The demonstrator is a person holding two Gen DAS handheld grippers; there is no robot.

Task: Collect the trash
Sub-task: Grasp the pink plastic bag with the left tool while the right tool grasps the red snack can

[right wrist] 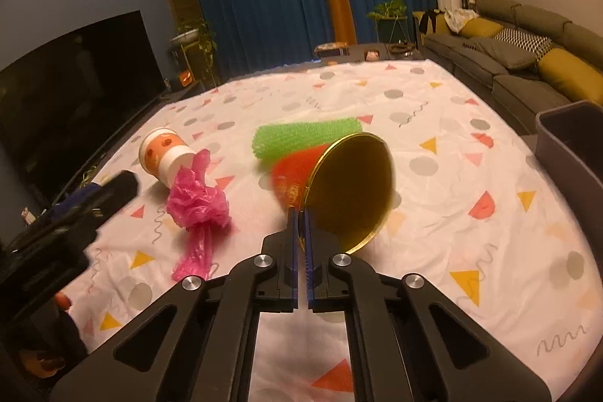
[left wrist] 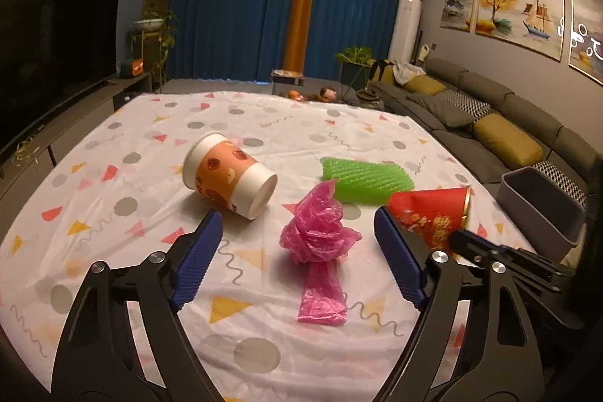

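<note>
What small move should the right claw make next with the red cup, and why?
Probably lift the red cup and carry it right toward the grey bin. The right claw is already shut on the cup's gold rim, and the bin stands open at the table's right edge. The left claw is open over the pink bag, so it is no obstacle.

Counting table trash.
Lying there: two paper cups (left wrist: 228, 175) (left wrist: 433, 217), one pink plastic bag (left wrist: 318, 243), one green foam net (left wrist: 363, 183); standing beside: one grey bin (left wrist: 542, 210).
</note>
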